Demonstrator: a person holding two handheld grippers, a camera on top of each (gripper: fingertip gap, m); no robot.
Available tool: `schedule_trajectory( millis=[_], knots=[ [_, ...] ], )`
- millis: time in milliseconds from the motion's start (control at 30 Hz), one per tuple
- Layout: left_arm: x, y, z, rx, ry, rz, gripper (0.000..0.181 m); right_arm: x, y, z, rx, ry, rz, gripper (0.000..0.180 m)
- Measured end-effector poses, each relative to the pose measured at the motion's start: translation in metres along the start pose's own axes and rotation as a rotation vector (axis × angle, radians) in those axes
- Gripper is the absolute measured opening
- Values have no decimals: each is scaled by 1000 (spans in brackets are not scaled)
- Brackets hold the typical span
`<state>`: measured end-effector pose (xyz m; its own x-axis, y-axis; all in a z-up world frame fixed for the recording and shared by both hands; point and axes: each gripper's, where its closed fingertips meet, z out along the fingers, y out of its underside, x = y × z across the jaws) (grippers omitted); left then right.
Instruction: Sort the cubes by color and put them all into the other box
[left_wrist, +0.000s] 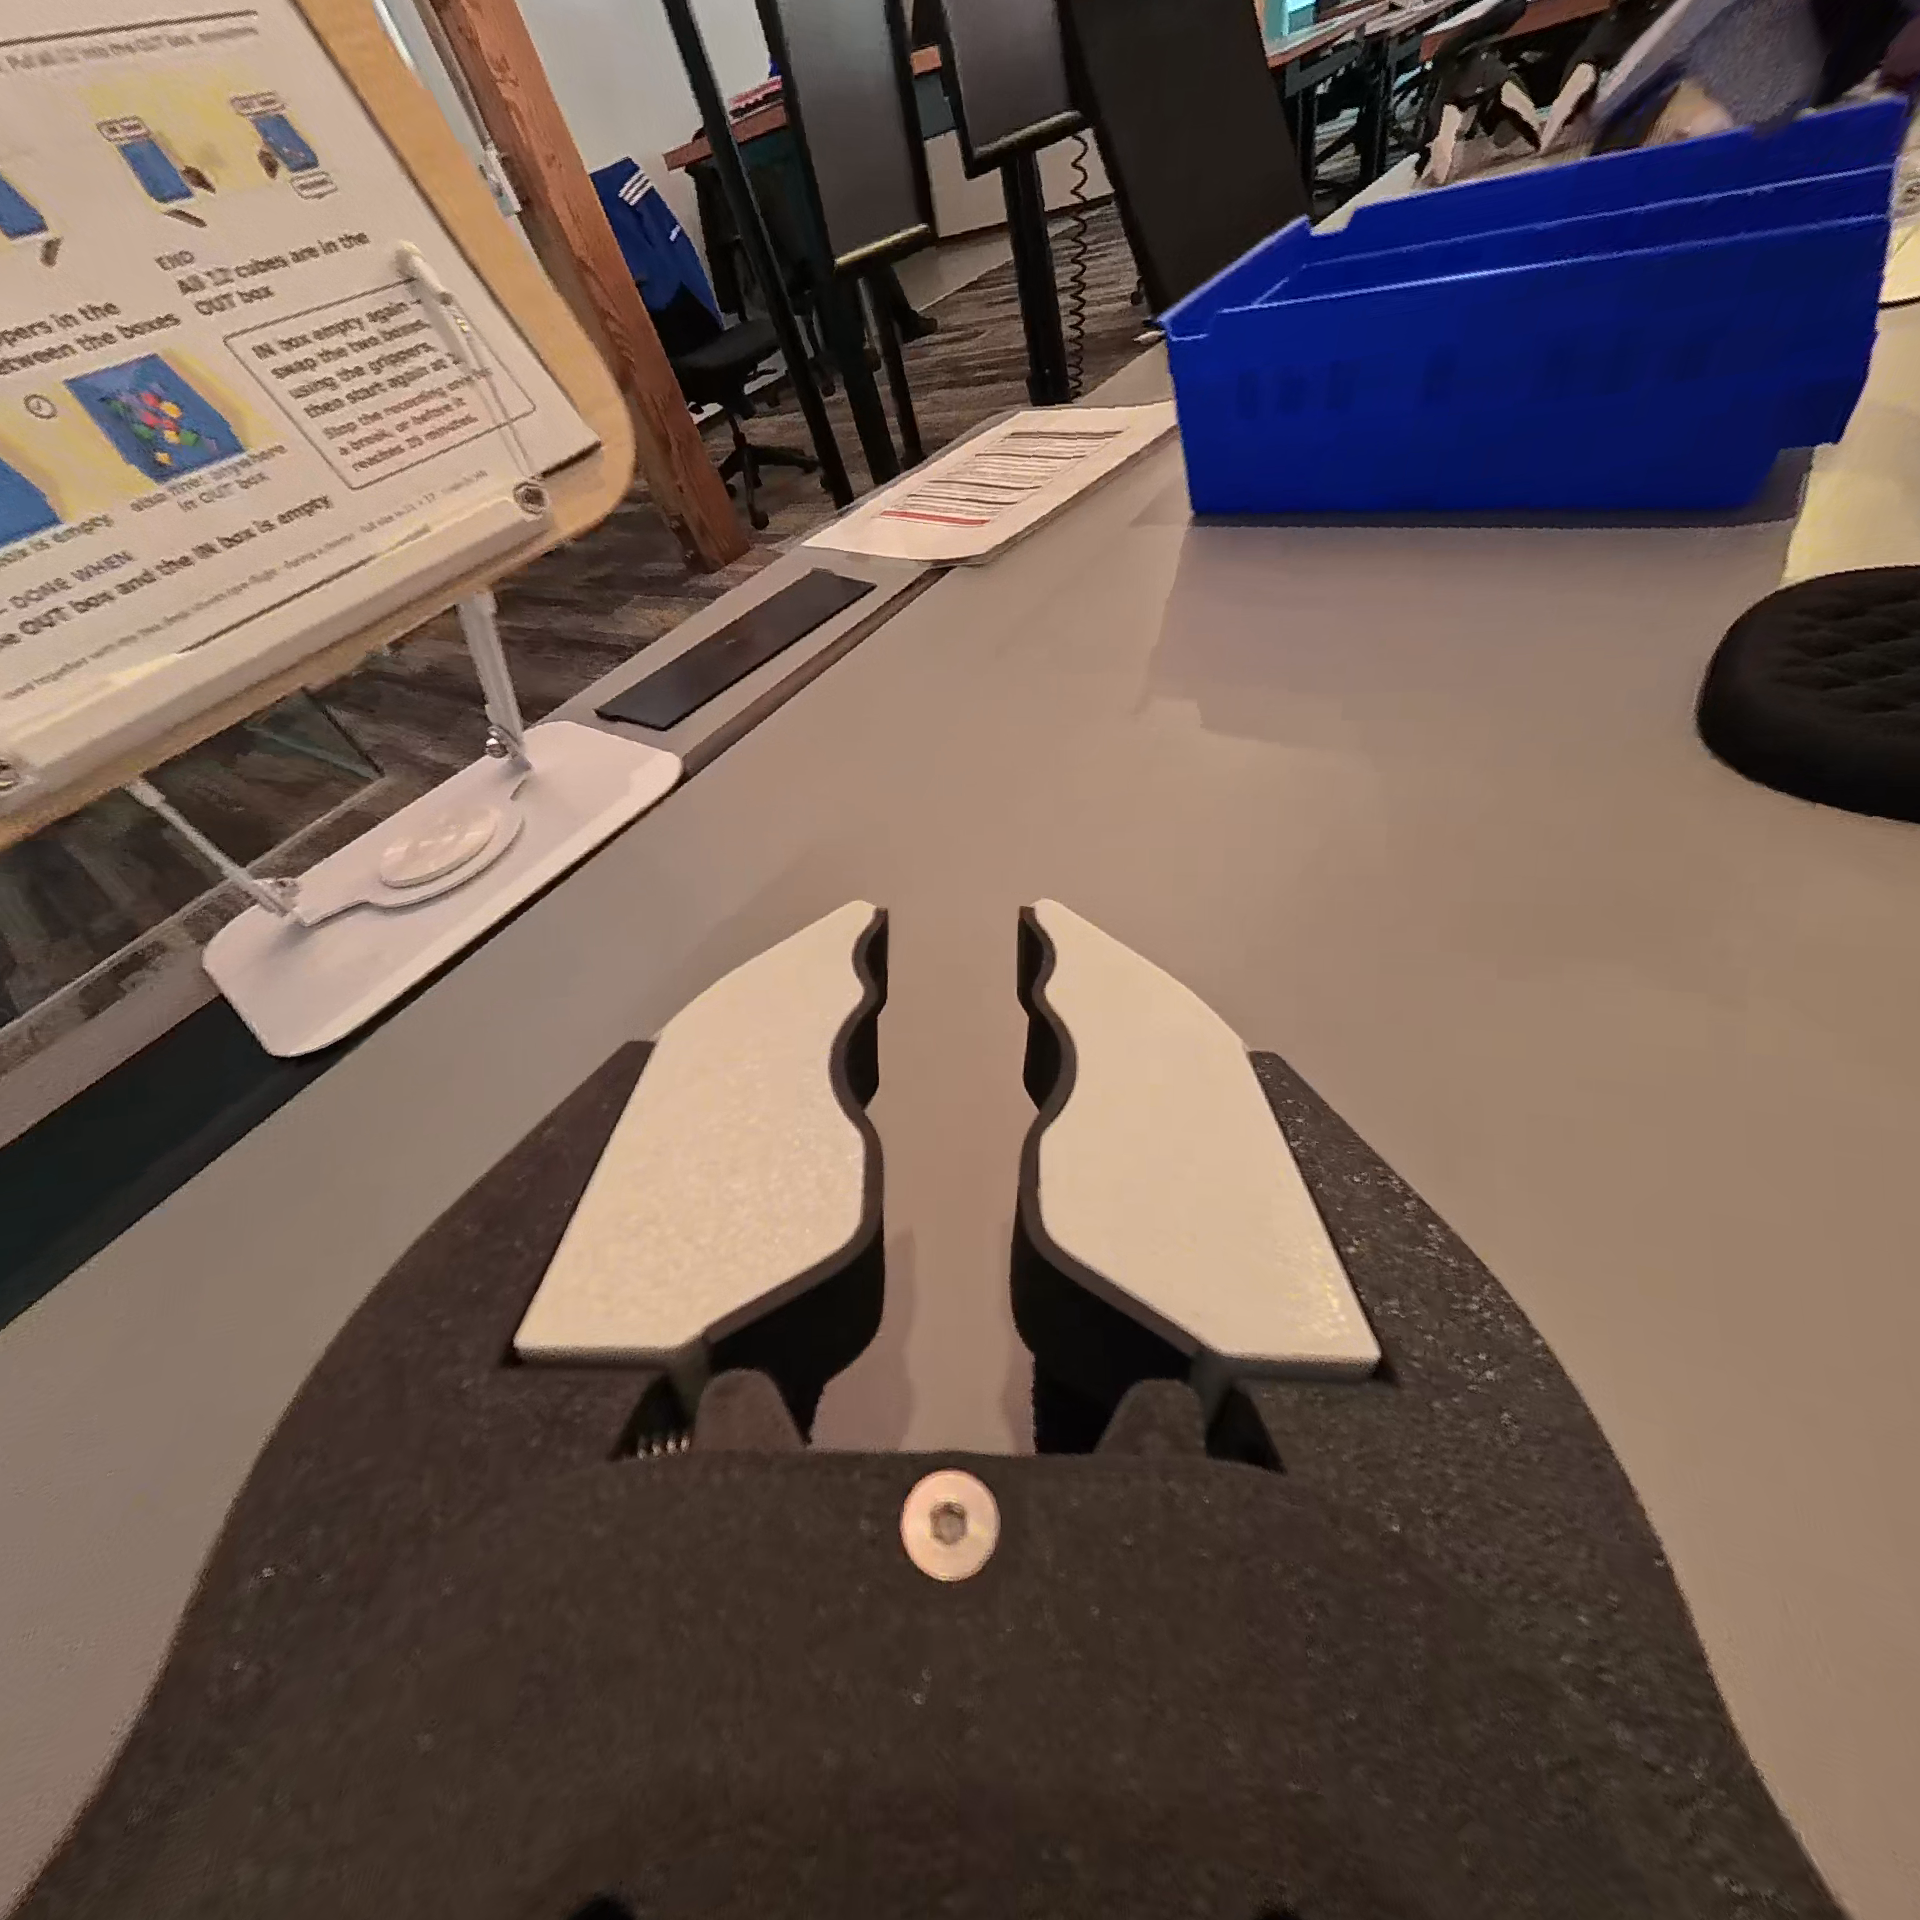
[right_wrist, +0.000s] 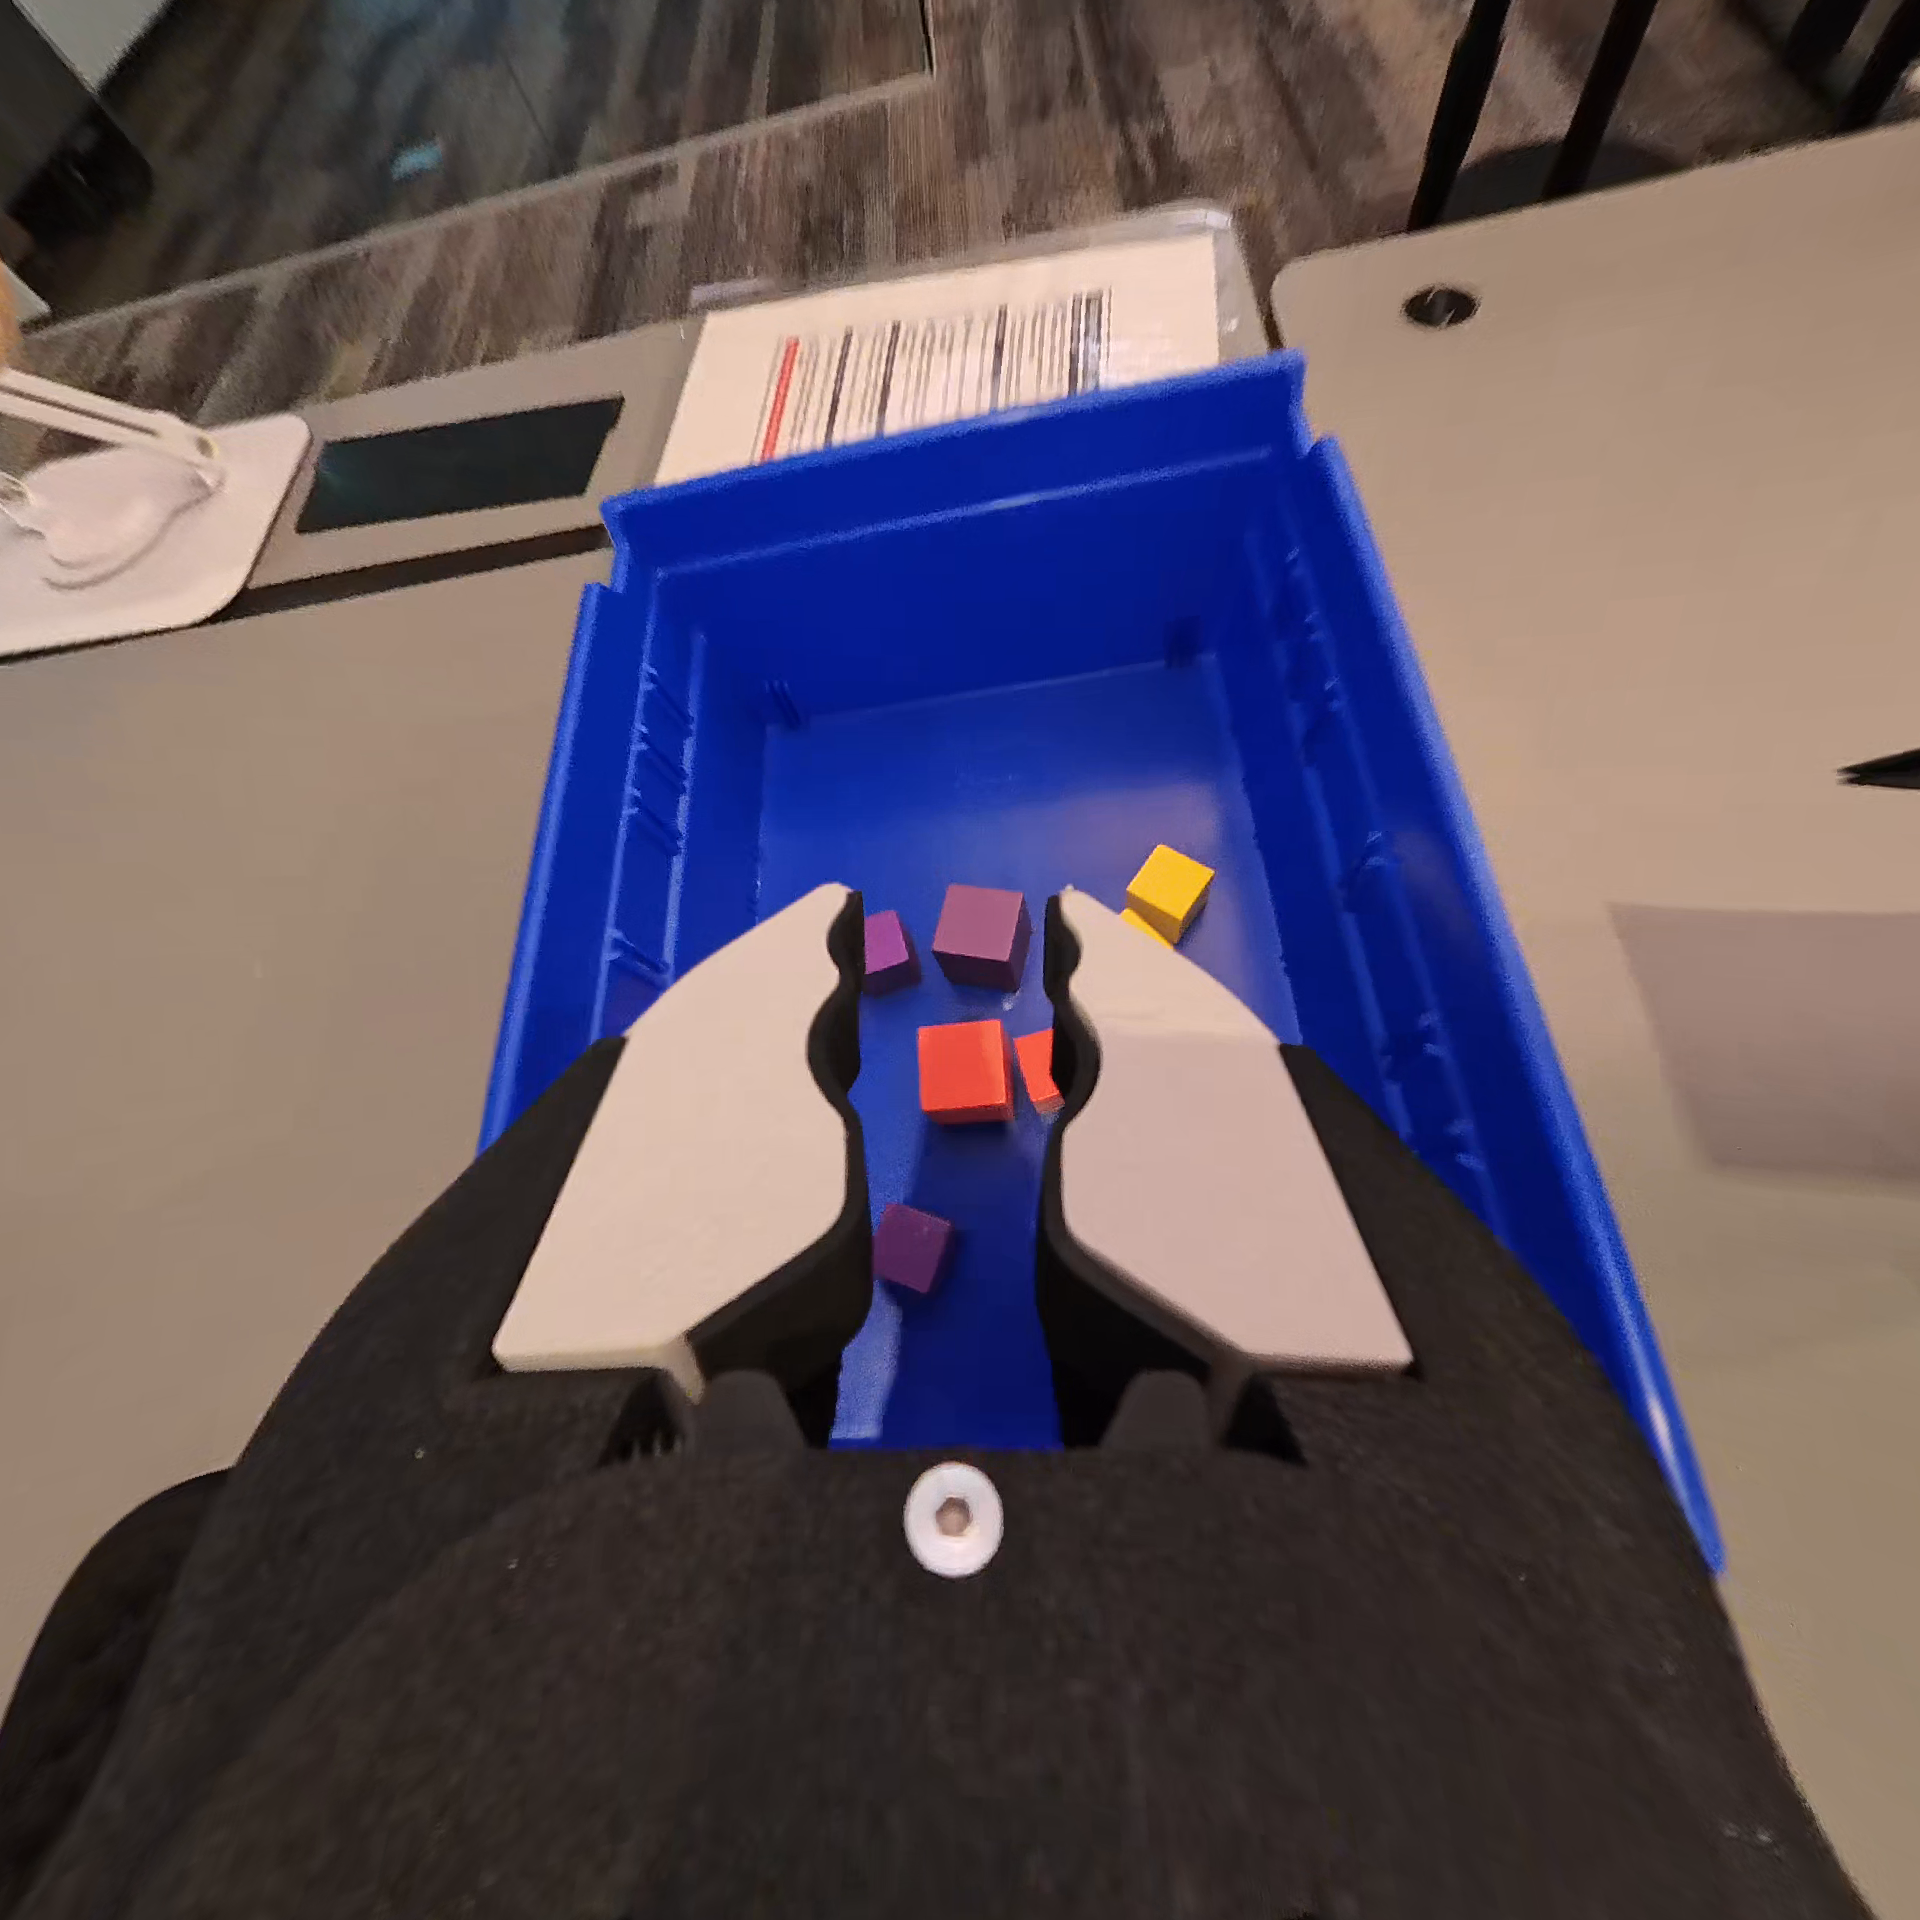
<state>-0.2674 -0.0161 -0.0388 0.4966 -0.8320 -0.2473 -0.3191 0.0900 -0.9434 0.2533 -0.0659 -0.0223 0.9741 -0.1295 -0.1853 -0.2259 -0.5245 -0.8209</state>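
left gripper (left_wrist: 951, 914): jaws slightly apart, empty, low over grey table (left_wrist: 1299, 883) | right gripper (right_wrist: 951, 902): jaws apart, empty, above blue box (right_wrist: 935, 582) | cubes: purple (right_wrist: 982, 935), orange (right_wrist: 964, 1070), yellow (right_wrist: 1169, 883) on box floor; another, possibly yellow, half hidden by right finger

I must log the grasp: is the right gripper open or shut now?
Open. The right gripper has a clear gap between its fingers, holds nothing, and hangs over the cubes in the blue box.
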Motion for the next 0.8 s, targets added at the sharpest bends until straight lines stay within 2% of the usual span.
schedule_trajectory(
  millis=[100,167,300,400,467,533,667,733,800],
  knots=[
    [-25,-17,-17,9,-92,-8,23,-5,-12,-20,64,17,-44,32],
    [-51,-36,-43,30,-195,-1,23,-11,-20,-31,96,24,-81,32],
    [-129,-59,-135,16,-548,38,21,-29,-32,-38,130,0,-153,31],
    [-190,-39,-211,-147,-779,80,14,-43,-37,-33,124,-23,-206,31],
    [-218,-4,-241,-313,-782,-2,18,-50,-38,-26,95,-29,-237,31],
    [-241,31,-259,-408,-752,-105,20,-58,-37,-18,60,-26,-281,31],
    [-266,98,-275,-570,-634,-292,20,-75,-42,-8,24,-15,-363,31],
    [-266,122,-273,-625,-556,-368,24,-101,-54,-10,86,-111,-357,31],
    [-267,136,-271,-638,-527,-385,26,-139,-80,-25,248,-275,-310,27]
  ],
)
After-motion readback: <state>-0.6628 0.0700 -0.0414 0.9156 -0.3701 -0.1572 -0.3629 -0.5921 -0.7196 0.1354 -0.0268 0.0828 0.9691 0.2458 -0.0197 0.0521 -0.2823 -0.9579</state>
